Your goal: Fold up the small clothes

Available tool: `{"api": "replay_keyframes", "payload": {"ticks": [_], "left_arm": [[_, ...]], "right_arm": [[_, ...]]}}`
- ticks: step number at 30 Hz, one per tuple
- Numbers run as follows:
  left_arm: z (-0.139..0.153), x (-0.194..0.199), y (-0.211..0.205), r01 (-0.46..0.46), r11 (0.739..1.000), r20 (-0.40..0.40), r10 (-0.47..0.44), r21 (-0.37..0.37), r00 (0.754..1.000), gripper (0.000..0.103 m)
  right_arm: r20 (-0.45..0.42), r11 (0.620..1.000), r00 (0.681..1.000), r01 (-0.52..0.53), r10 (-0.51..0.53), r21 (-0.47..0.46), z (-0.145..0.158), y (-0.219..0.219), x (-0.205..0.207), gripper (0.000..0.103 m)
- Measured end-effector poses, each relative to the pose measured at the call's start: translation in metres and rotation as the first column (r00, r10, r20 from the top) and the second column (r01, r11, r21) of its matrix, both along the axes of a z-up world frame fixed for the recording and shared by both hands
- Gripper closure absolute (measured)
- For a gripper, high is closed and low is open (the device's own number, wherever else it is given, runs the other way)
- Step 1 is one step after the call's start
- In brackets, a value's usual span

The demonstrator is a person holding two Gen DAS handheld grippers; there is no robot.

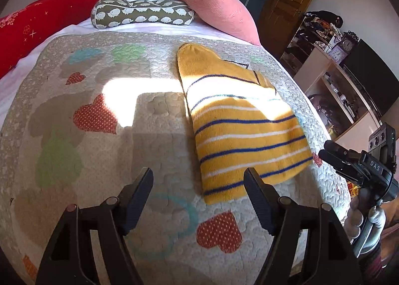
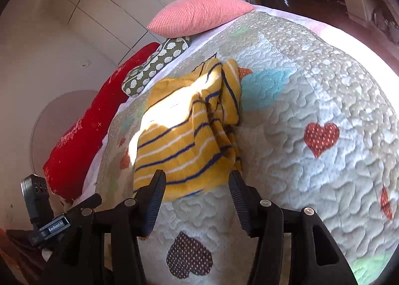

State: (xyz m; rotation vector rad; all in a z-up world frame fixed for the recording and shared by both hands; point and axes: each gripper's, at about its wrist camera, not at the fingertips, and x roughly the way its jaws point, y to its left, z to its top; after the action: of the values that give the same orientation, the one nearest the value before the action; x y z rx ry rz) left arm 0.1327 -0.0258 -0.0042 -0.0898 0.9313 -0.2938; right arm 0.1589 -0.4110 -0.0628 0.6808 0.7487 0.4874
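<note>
A small yellow garment with blue and white stripes lies folded lengthwise on the quilted bedspread. My left gripper is open and empty, hovering above the quilt just left of the garment's near hem. The right gripper shows in the left wrist view at the bed's right edge, held by a gloved hand. In the right wrist view the garment lies with bunched folds along its right side. My right gripper is open and empty, its fingers straddling the near hem from just above.
A pink cushion, a hedgehog-print bolster and a red pillow lie at the head of the bed. Shelves with clutter and a clock stand right of the bed. The left gripper's body shows in the right wrist view.
</note>
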Motion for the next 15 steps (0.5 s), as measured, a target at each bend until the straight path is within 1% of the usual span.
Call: {"api": "replay_keyframes", "payload": {"ticks": [2,4,5,6,7,8,10,11,13,14,15], "left_arm": [[-0.013,0.037,0.0,0.002,0.999,-0.066,-0.005,-0.051,0.998,0.028],[-0.031,0.071,-0.001,-0.008,0.995,-0.156,-0.008,-0.098,0.988,0.028],[-0.04,0.087,-0.002,-0.011,0.991,-0.19,-0.015,-0.132,0.982,0.028],[-0.048,0.1,-0.004,-0.001,0.985,-0.217,-0.037,-0.17,0.975,0.028],[-0.056,0.112,-0.007,0.017,0.978,-0.24,-0.068,-0.208,0.968,0.024],[-0.06,0.121,-0.009,0.033,0.969,-0.25,-0.095,-0.244,0.963,0.018],[-0.061,0.132,-0.016,0.064,0.957,-0.225,-0.131,-0.282,0.966,0.014],[-0.061,0.135,-0.02,0.08,0.953,-0.209,-0.146,-0.293,0.967,0.013],[-0.063,0.14,-0.031,0.109,0.934,-0.212,-0.189,-0.339,0.959,0.013],[-0.066,0.141,-0.038,0.121,0.923,-0.222,-0.213,-0.366,0.951,0.013],[-0.068,0.141,-0.045,0.126,0.927,-0.231,-0.217,-0.354,0.948,0.013]], "right_arm": [[-0.03,0.999,1.0,-0.003,0.004,0.034,0.0,-0.006,0.038,0.045],[-0.074,0.995,0.997,-0.01,0.018,0.099,-0.008,-0.01,0.072,0.045],[-0.094,0.994,0.995,-0.009,0.02,0.107,-0.013,-0.01,0.087,0.045],[-0.107,0.994,0.994,-0.003,0.015,0.112,-0.017,-0.01,0.101,0.045],[-0.114,0.992,0.993,0.004,0.01,0.125,-0.021,-0.01,0.112,0.045],[-0.124,0.989,0.992,0.006,0.012,0.147,-0.026,-0.011,0.123,0.045],[-0.16,0.979,0.987,0.009,0.024,0.202,-0.039,-0.009,0.141,0.044],[-0.174,0.97,0.984,-0.004,0.048,0.243,-0.046,-0.006,0.148,0.042],[-0.156,0.946,0.982,-0.048,0.103,0.321,-0.054,0.001,0.157,0.04],[-0.137,0.935,0.985,-0.056,0.11,0.351,-0.054,0.004,0.157,0.036],[-0.114,0.924,0.988,-0.055,0.105,0.378,-0.053,0.005,0.156,0.033]]}}
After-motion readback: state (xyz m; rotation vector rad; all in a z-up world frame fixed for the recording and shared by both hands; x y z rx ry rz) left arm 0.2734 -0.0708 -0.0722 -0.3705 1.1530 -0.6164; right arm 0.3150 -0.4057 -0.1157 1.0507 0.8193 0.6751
